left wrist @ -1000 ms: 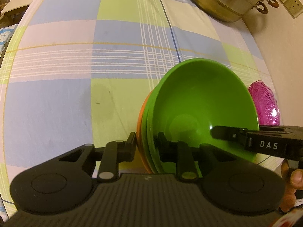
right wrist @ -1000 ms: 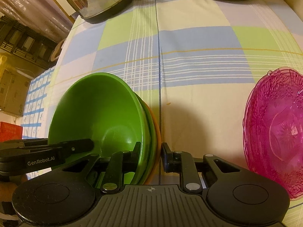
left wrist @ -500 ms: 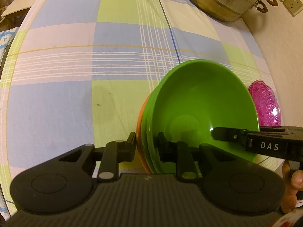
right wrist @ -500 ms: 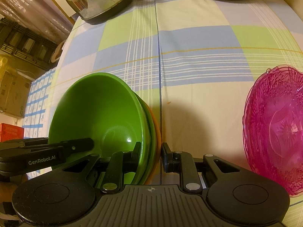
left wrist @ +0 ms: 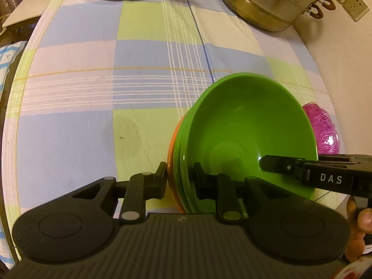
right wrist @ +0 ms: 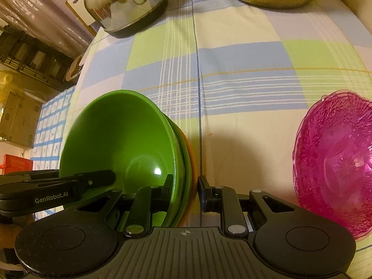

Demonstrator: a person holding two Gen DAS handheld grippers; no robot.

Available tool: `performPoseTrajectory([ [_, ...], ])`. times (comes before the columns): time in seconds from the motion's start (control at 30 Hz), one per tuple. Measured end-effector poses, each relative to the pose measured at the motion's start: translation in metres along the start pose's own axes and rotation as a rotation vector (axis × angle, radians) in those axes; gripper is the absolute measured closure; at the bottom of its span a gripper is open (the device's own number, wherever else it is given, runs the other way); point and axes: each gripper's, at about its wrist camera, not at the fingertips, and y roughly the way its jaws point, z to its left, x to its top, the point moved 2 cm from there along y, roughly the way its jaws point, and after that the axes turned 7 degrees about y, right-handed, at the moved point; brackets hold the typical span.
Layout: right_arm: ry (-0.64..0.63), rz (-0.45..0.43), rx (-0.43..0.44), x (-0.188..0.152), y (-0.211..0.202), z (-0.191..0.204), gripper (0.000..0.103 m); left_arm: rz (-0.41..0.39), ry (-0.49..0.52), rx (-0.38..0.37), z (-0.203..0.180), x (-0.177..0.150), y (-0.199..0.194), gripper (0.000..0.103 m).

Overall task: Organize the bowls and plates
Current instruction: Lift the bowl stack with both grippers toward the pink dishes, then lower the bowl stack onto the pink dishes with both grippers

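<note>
With the left gripper [left wrist: 180, 176] I am pinching one rim of the nested bowl stack [left wrist: 251, 137], green bowls over an orange one, while the right gripper [right wrist: 184, 186] is clamping the opposite rim, so the stack is riding balanced above the checked tablecloth [left wrist: 93, 93], the pink glass dish [right wrist: 334, 160] lying just beside.

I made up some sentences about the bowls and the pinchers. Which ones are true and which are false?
1. Both hand-held grippers pinch the same stack of bowls. True: the left hand-held gripper and the right hand-held gripper each clamp its rim.
2. The top bowl is blue. False: it is green.
3. An orange bowl sits at the bottom of the stack. True.
4. The pink glass dish is inside the stack. False: it lies apart on the tablecloth.
</note>
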Motion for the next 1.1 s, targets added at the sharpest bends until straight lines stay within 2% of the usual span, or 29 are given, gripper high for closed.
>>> performPoseTrajectory([
  [0.23, 0.012, -0.031, 0.001, 0.007, -0.029, -0.006, 0.082, -0.017, 0.036, -0.002, -0.024, 0.019, -0.017, 0.083],
  [0.47, 0.051, -0.069, -0.013, 0.019, -0.067, -0.03, 0.082, -0.034, 0.093, -0.027, -0.07, 0.042, -0.025, 0.083],
  [0.83, 0.128, -0.128, -0.062, 0.028, -0.123, -0.096, 0.082, -0.027, 0.188, -0.085, -0.151, 0.066, -0.011, 0.083],
  [1.1, 0.172, -0.145, -0.103, 0.03, -0.149, -0.144, 0.082, -0.002, 0.243, -0.125, -0.201, 0.07, 0.01, 0.083],
])
